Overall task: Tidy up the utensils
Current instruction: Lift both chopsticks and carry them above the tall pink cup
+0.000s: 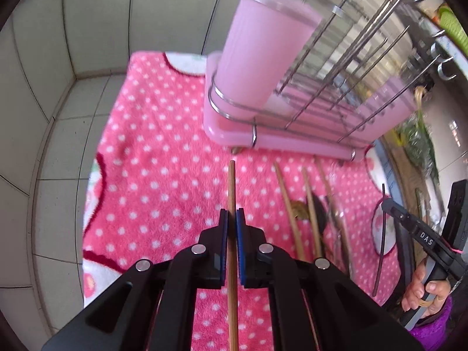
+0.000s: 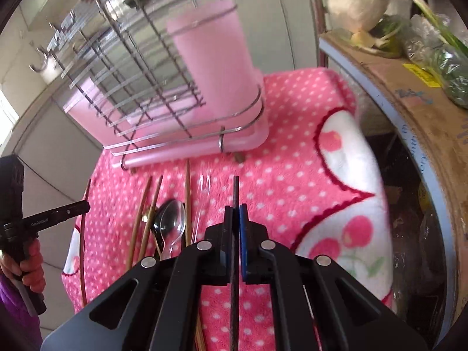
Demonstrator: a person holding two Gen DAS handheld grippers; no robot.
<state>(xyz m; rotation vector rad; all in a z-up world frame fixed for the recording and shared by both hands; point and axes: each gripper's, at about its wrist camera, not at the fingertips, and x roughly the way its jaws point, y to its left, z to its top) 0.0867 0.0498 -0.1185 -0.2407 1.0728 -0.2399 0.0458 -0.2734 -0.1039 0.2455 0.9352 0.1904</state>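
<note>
In the left wrist view my left gripper (image 1: 232, 216) is shut on a brown wooden chopstick (image 1: 231, 181) that points at the pink utensil cup (image 1: 263, 55) in the wire rack. In the right wrist view my right gripper (image 2: 236, 213) is shut on a black chopstick (image 2: 235, 190), held above the pink dotted towel (image 2: 286, 175). Several brown chopsticks (image 2: 187, 193), a clear spoon (image 2: 172, 219) and a dark spoon (image 1: 320, 213) lie on the towel between the two grippers. The pink utensil cup (image 2: 216, 52) stands upright at the rack's end.
The wire dish rack (image 1: 336, 93) sits on a pink tray (image 1: 292, 140) at the back of the towel. A tiled wall (image 1: 73, 44) closes the left side. On the right, a cardboard box (image 2: 409, 93) carries vegetables (image 2: 359, 3). A hand (image 1: 424, 289) grips the right tool's handle.
</note>
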